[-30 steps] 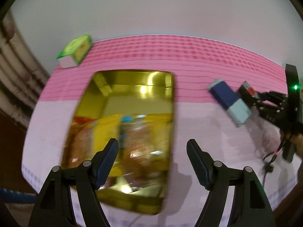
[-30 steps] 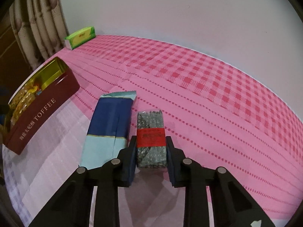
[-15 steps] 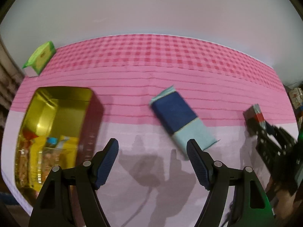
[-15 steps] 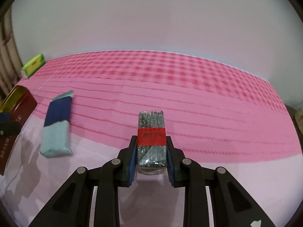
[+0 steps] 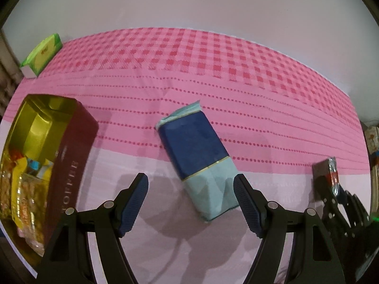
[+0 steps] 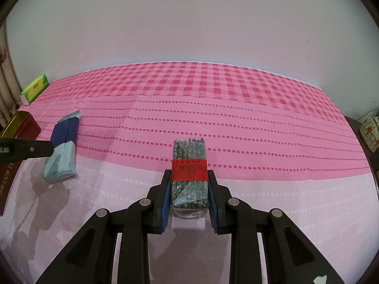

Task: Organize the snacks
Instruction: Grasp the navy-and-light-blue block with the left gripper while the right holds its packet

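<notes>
Wall (image 6: 189,23): plain and white, behind the far edge of the table.
Tablecloth (image 6: 260,108): pink, with red checks at the back, lines of red dots in the middle, and pale pink at the front.
Toffee tin (image 5: 71,156): a dark red box, gold inside, with its top open. It sits on the left side of the table. The word TOFFEE is on its side.
Snacks in the tin (image 5: 21,184): shiny yellow and orange packs, lying in the near end of the tin. The far end shows bare gold.
Right gripper (image 6: 189,196): its two fingers squeeze a pack from both sides. The pads press right on it.
Left gripper (image 5: 190,198): its fingers stand wide apart with nothing pinched. It points down at the blue pack. The right pad is just beside the pack's pale end; I cannot tell if it touches.
Blue pack (image 5: 199,156): dark blue on top, light blue at the near end, with a thin gold line between. It lies flat and slanted on the cloth, to the right of the tin and apart from it.
Dark pack (image 6: 189,172): grey-green and speckled, in clear wrap, with a red band around its middle. It is in the right gripper, well apart from the blue pack.
Green box (image 5: 41,54): small, green and white, at the far left corner of the table.
</notes>
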